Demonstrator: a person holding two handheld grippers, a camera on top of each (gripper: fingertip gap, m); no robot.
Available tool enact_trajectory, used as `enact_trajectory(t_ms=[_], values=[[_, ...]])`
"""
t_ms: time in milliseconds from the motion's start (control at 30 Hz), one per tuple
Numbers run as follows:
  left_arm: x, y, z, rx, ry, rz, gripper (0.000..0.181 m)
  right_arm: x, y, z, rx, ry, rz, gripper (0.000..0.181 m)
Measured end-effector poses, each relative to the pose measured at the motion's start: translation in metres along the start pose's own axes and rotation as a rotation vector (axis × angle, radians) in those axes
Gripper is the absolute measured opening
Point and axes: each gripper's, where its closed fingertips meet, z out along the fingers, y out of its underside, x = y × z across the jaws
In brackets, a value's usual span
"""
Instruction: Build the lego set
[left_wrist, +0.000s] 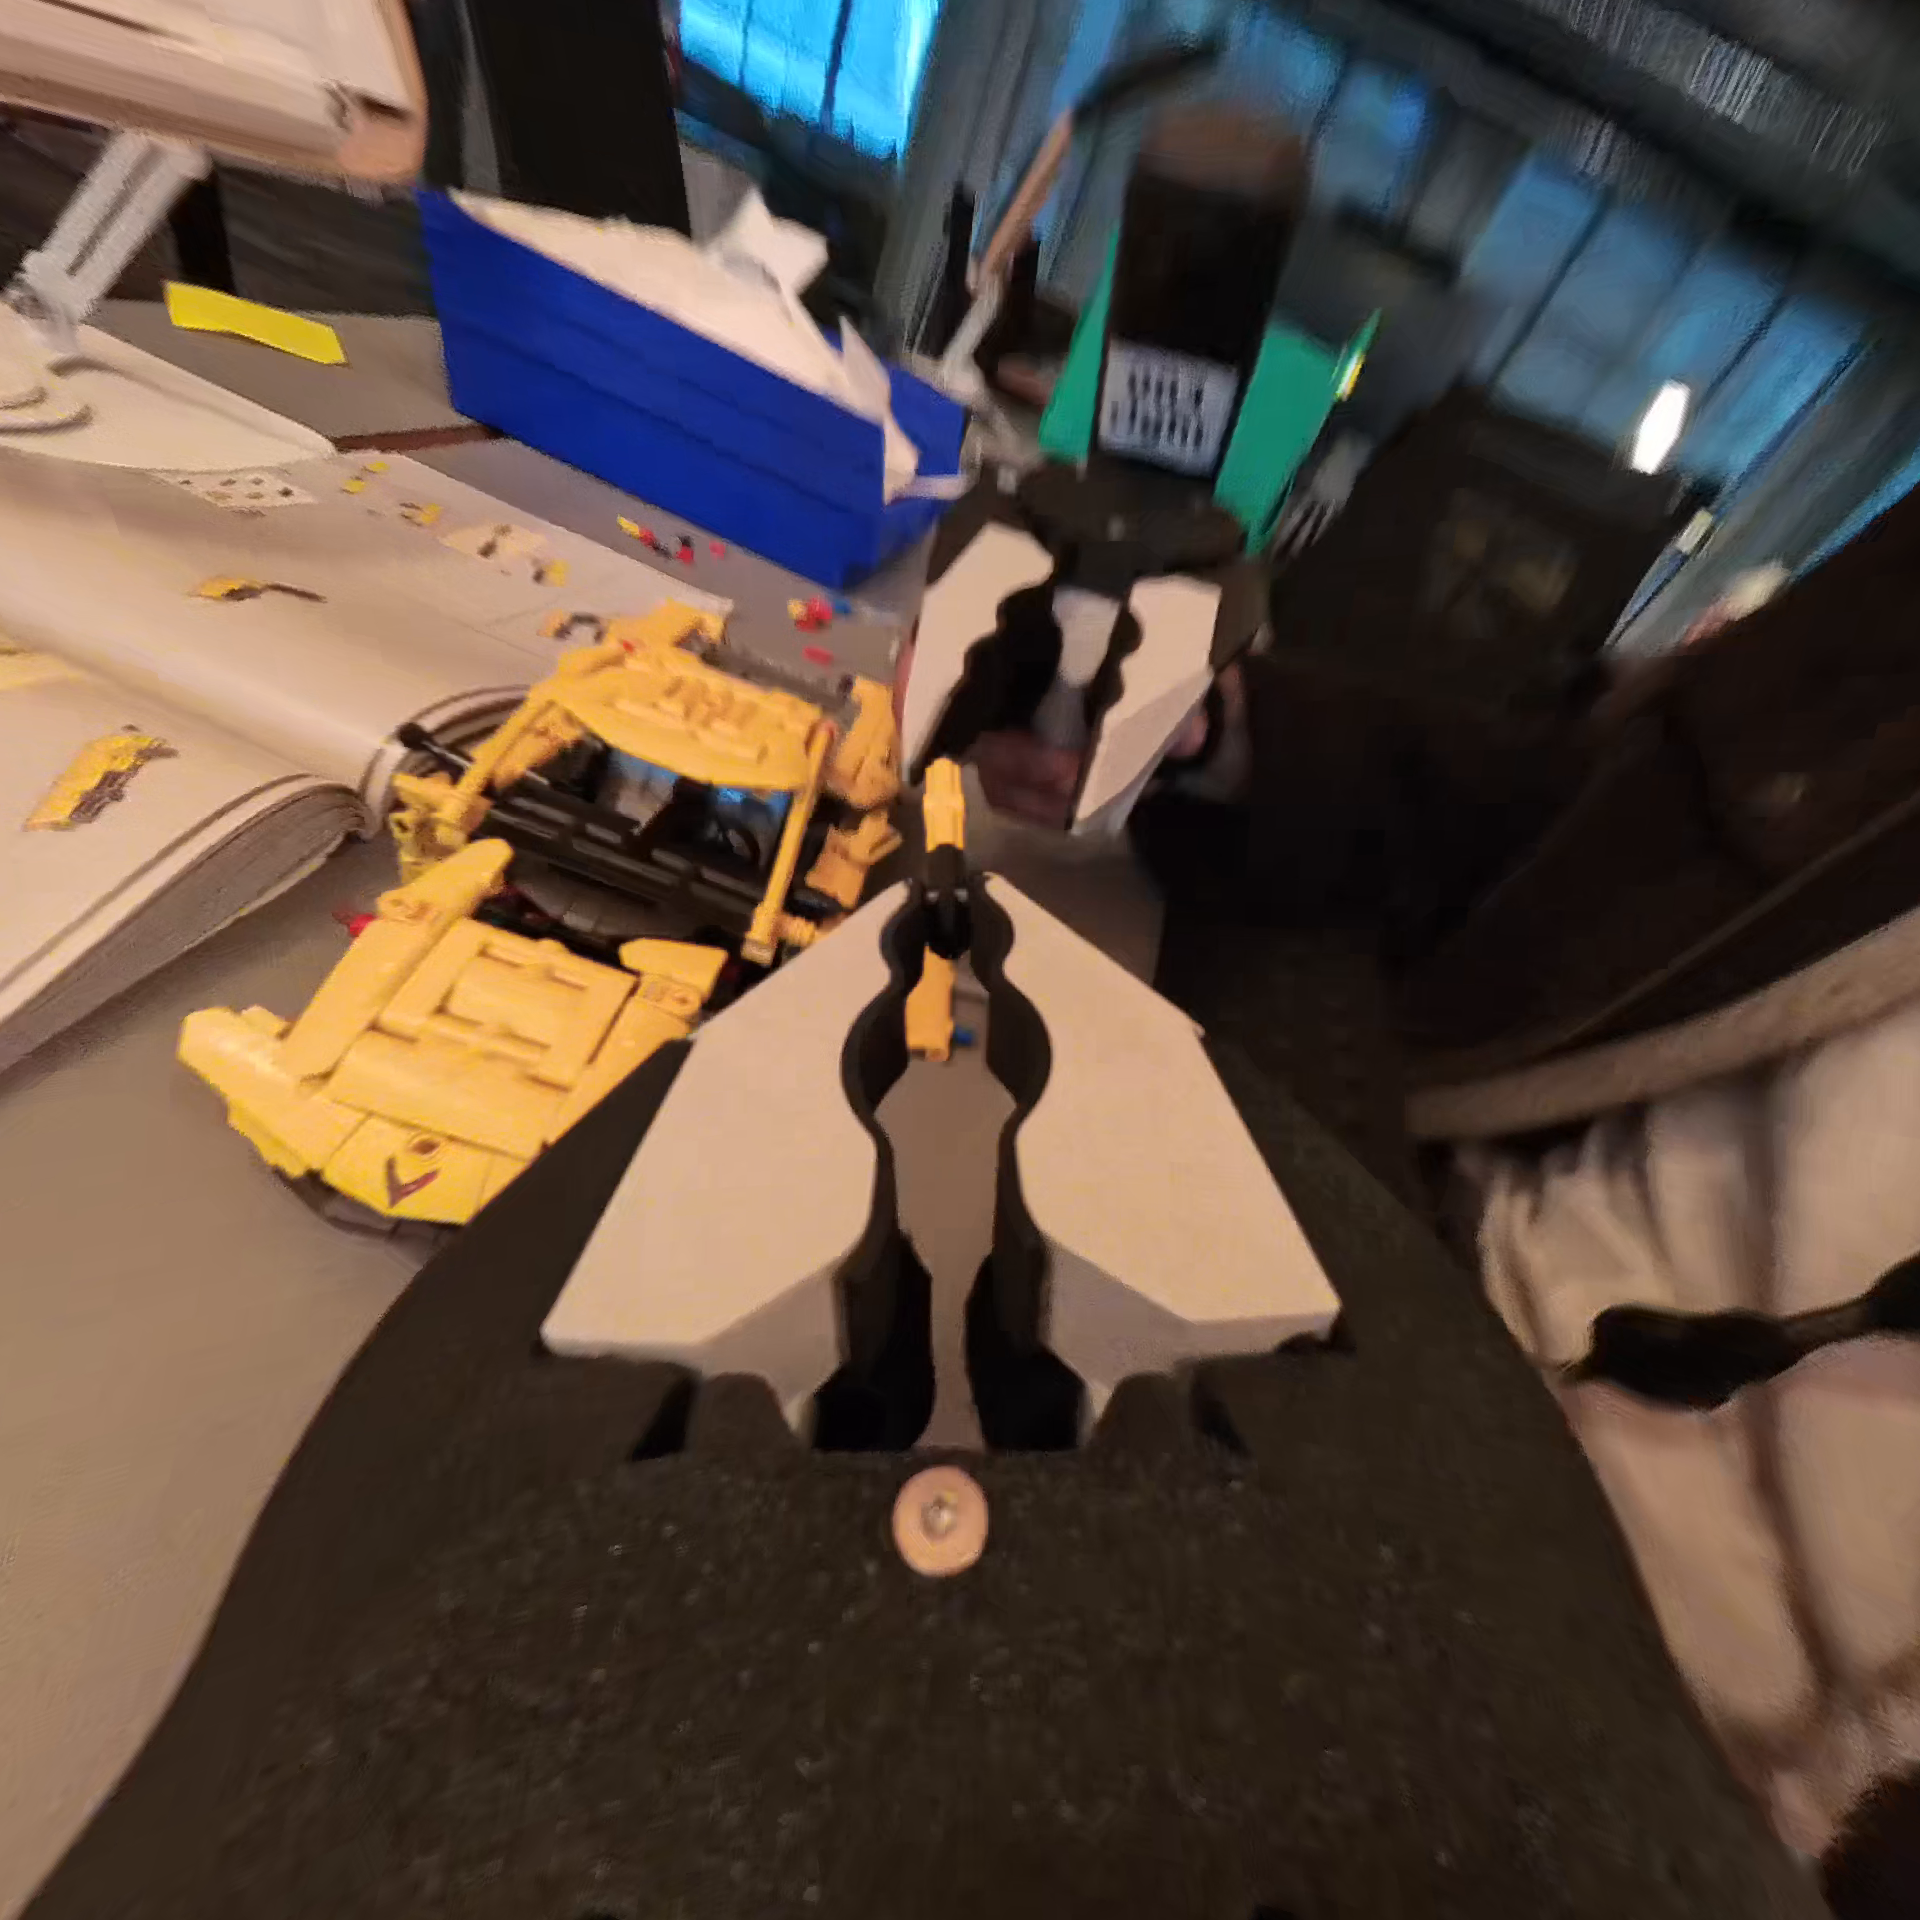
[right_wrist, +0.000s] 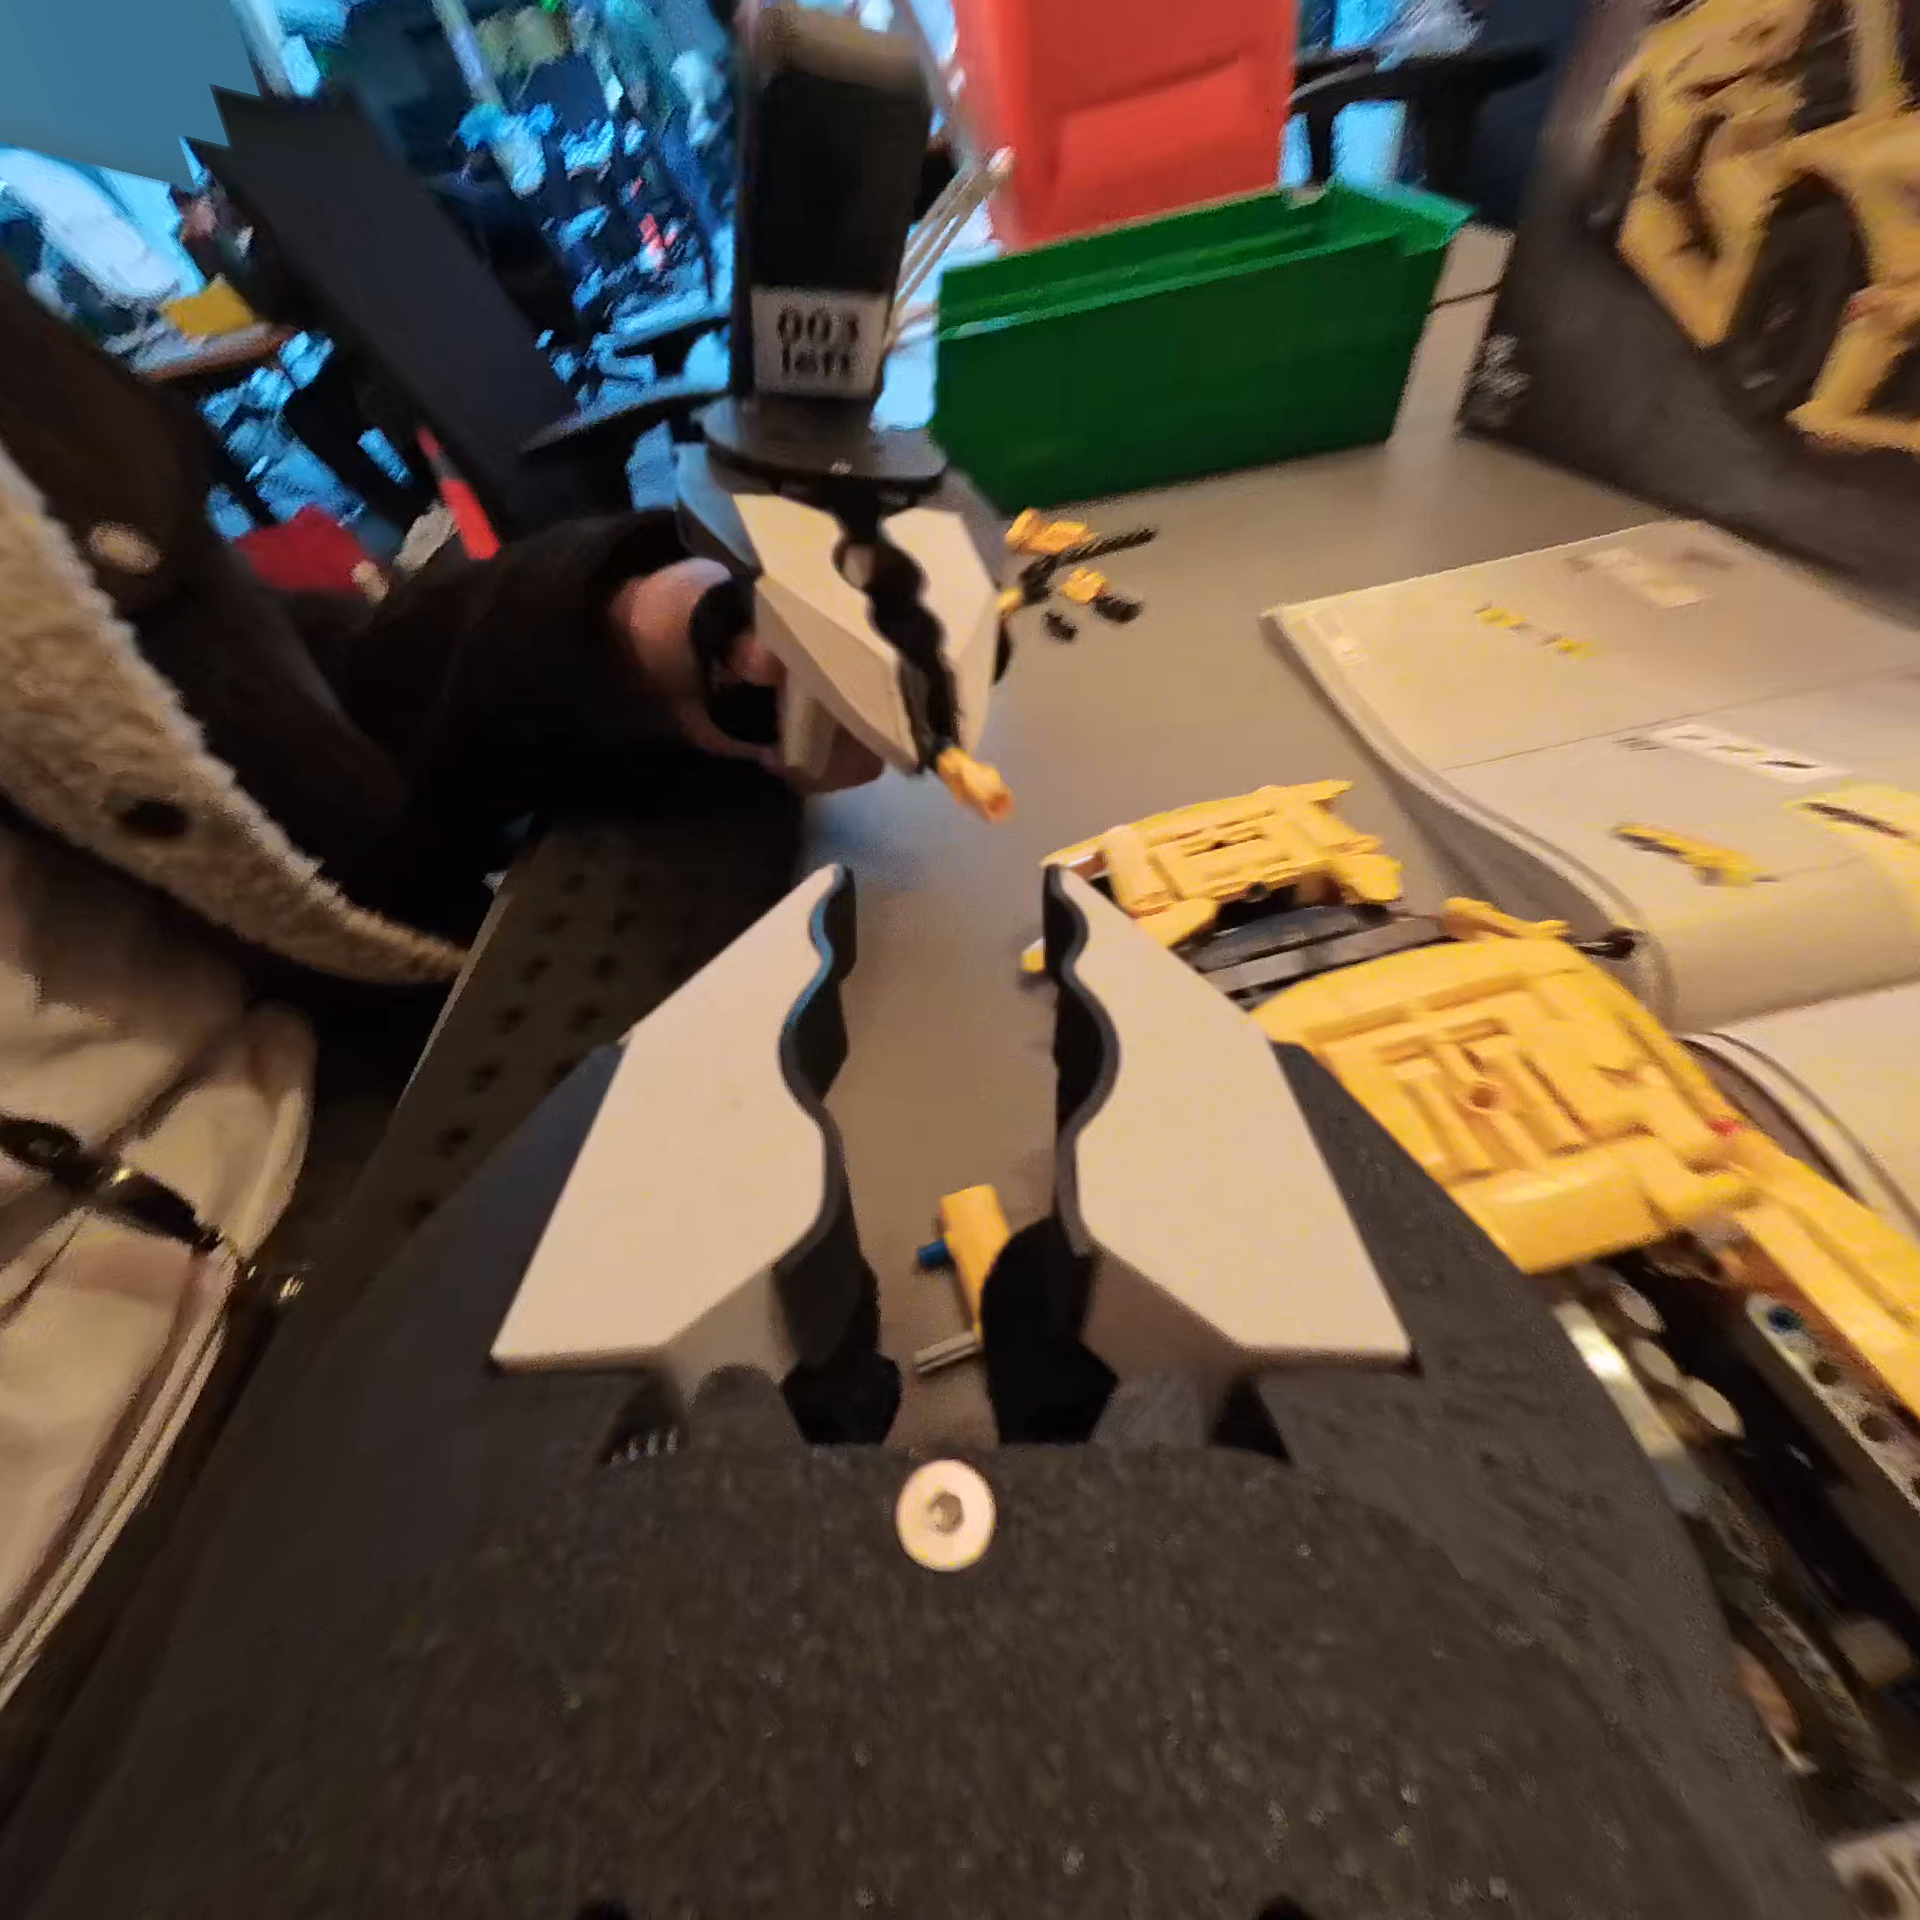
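Place: office or lab workspace, shared.
Surface: grey table (right_wrist: 1195, 707), lower centre.
Storage: blue bin (left_wrist: 665, 384) upper left; green bin (right_wrist: 1174, 353) upper right.
Background: office chair (right_wrist: 416, 312), cluttered desks, upper left.
Windows: blue-lit panes (left_wrist: 1621, 301), upper right.

Left gripper (left_wrist: 943, 904): black grainy body, two pale grey wedge fingers (left_wrist: 748, 1143) lined with wavy black pads, one silver screw (left_wrist: 938, 1523) centred behind them. Right gripper (right_wrist: 948, 904), same build, same screw (right_wrist: 945, 1513). From the right wrist view I see the left unit's black upright handle (right_wrist: 831, 177) with a white tag. Operator's clothing: cream fleecy coat (right_wrist: 125, 935), dark trim and dark buttons, black sleeve (right_wrist: 488, 665). Blurry, so probably fleece.
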Motion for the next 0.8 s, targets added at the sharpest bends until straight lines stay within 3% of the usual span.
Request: enact_trajectory(t_ms=[100, 467, 800], values=[[-0.015, -0.017, -0.015, 0.135, 0.006, -0.162, 0.007, 0.014, -0.008, -0.012, 0.074, 0.050, 0.051, 0.031], [-0.057, -0.024, -0.044, 0.337, -0.005, -0.527, 0.007, 0.060, -0.020, -0.045, 0.197, 0.295, 0.117, 0.019], [-0.060, -0.019, -0.041, 0.305, -0.042, -0.515, 0.007, 0.070, -0.022, -0.058, 0.219, 0.335, 0.160, 0.015]])
